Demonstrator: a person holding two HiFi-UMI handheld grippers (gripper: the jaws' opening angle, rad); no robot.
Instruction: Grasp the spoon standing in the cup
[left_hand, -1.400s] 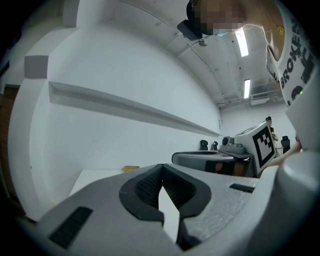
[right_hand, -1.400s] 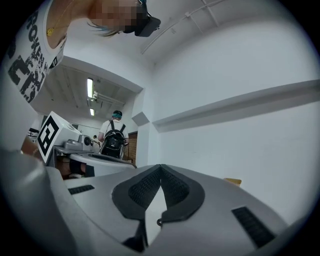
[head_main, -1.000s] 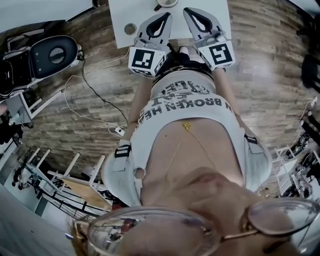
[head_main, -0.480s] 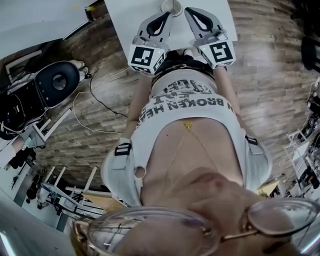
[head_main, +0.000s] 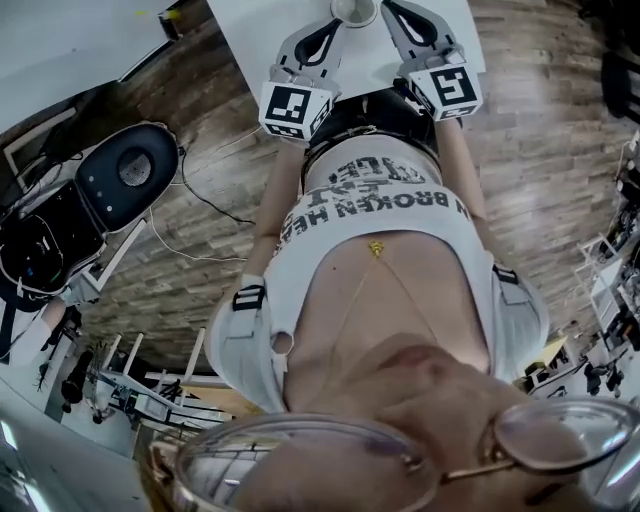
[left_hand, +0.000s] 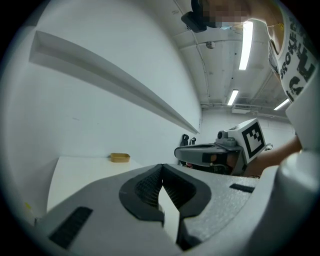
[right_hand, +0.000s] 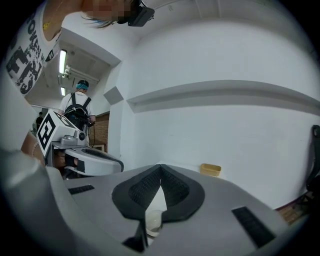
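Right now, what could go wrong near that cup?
The right gripper is shut, so going in like this might just bump the cup and tip it over. The left gripper, also shut, is close beside it in the head view and could knock it too. I can't make out the spoon, so aiming for it could miss.

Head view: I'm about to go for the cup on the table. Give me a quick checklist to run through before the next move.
1. Cup located: ok, on the white table, ahead of both tools.
2. Spoon standing in it: cannot tell, none visible.
3. Right tool ready to grasp: not ok, jaws shut, nothing gripped.
4. Left tool free: ok, jaws shut, empty.
5. Cup lined up with right tool: ok, it shows low behind that tool's jaws in the right gripper view.
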